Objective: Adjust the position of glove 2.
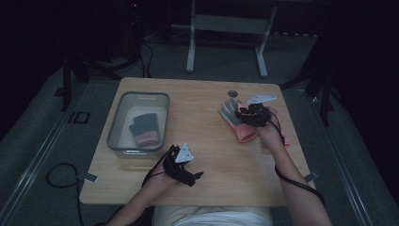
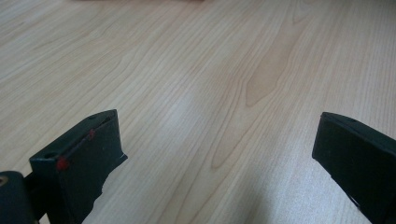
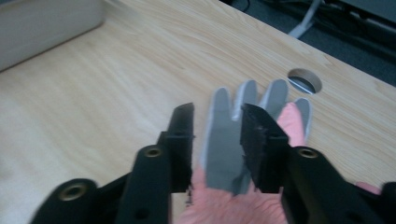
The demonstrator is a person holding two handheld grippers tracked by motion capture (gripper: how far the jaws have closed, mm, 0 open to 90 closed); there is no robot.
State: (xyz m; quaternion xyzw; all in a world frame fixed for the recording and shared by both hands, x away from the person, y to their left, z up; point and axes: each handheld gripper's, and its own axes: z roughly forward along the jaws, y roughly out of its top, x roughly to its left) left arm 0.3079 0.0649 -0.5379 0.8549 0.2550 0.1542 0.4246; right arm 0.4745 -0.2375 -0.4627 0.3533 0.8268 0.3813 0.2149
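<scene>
My right gripper (image 3: pixel 217 140) pinches the glove (image 3: pixel 229 154) lying at the table's (image 1: pixel 211 141) right; I should grip deep into the bunched fabric before lifting toward the bin (image 1: pixel 115 123). My left gripper (image 2: pixel 215 154) hovers spread wide.

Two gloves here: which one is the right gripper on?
The grey-and-pink glove lying on the bare table near the round hole; the right gripper straddles it. The darker glove lies in the bin.
</scene>
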